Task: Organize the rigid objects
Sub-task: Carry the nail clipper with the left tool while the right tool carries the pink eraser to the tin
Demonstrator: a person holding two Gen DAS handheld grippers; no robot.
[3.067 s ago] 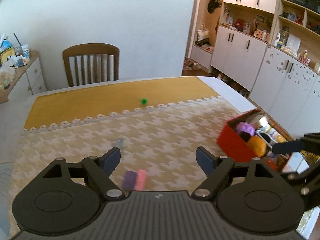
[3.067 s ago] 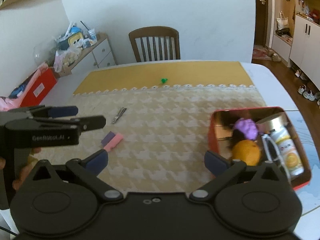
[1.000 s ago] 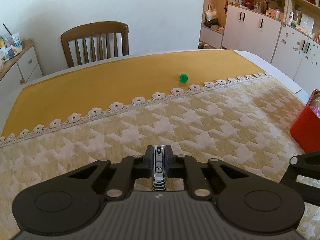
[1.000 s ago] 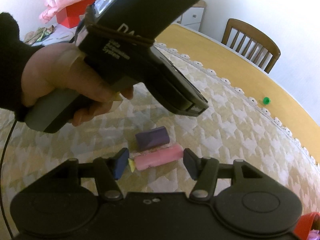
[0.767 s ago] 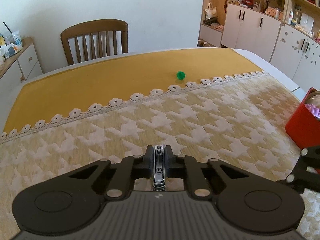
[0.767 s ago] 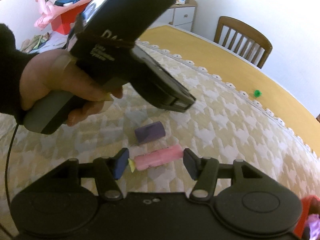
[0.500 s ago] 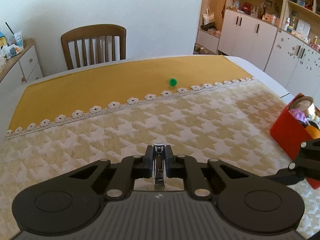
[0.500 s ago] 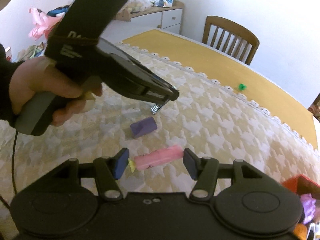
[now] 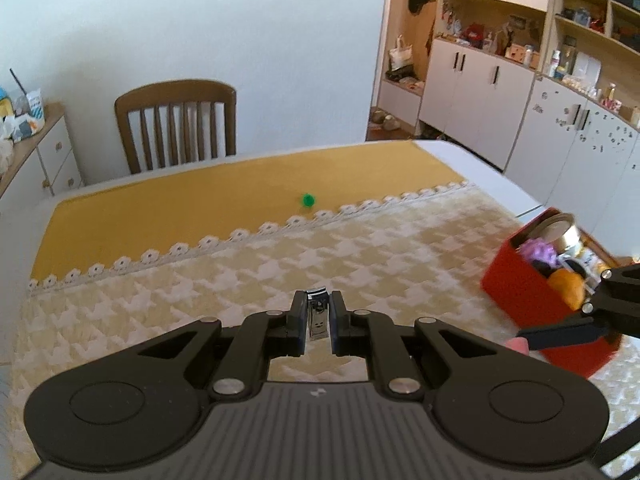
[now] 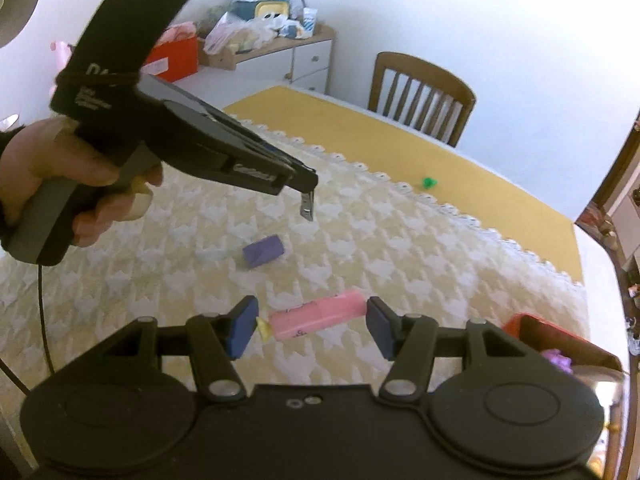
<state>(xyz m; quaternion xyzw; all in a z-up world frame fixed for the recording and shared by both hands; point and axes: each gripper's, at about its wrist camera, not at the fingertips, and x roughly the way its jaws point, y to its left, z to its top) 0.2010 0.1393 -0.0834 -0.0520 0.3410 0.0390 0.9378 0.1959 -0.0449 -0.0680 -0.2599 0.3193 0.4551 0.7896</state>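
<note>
Two grippers, four loose items, one red box (image 9: 516, 280).
Left gripper (image 9: 318, 320) clamps one nail clipper (image 9: 317, 314); right gripper (image 10: 306, 326) spans one pink block (image 10: 316, 314), contact unclear; one purple block (image 10: 263, 251), one green piece (image 10: 429, 182).

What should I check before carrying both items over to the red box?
1. Left tool shut on nail clipper: ok.
2. Nail clipper lifted off the tablecloth: ok, it hangs clear.
3. Right tool gripping pink case: cannot tell; pads flank its ends, a gap shows at each.
4. Red box has room: cannot tell; already holds several things.
5. Purple block and green piece left on the table: not ok.
</note>
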